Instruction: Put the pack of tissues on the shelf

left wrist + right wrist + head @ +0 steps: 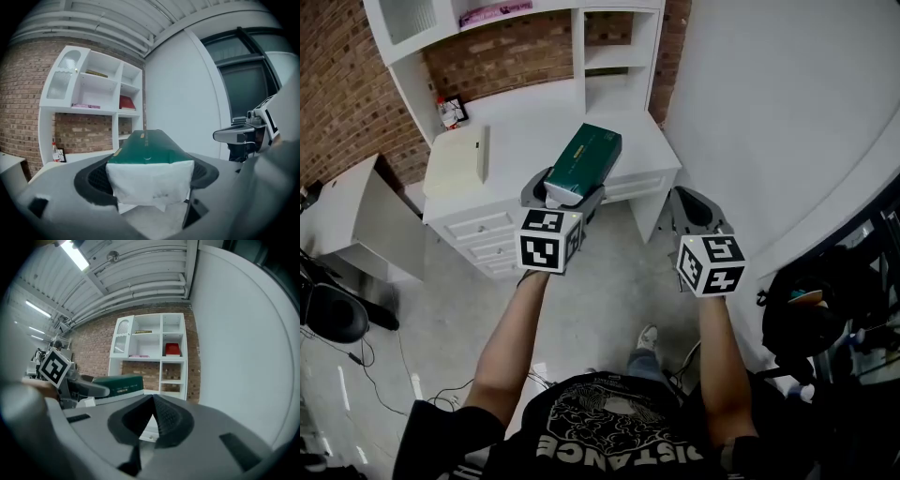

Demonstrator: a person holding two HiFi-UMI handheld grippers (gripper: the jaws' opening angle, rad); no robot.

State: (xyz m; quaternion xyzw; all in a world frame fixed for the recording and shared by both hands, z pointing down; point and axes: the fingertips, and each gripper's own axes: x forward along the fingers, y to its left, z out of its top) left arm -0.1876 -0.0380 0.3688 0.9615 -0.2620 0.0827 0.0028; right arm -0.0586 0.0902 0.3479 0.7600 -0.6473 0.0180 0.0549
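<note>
My left gripper (pixel 565 192) is shut on the pack of tissues (pixel 585 161), a long dark green pack with a white end. In the left gripper view the pack (pixel 149 159) fills the space between the jaws and points at the white shelf unit (pixel 93 105). The pack hangs in the air above the front of the white desk (pixel 534 127). My right gripper (pixel 694 208) is to the right of the desk, shut and holding nothing, its jaws meeting at a point (pixel 153 416). From the right gripper view the pack (pixel 117 385) shows at the left.
The shelf unit (pixel 152 352) stands on the desk against a brick wall; it holds a red item (pixel 172 349), a pink item (pixel 139 356) and a book. A small bottle (pixel 443 111) and a cream folder (pixel 455 161) lie on the desk. A white wall (pixel 769 112) stands at the right.
</note>
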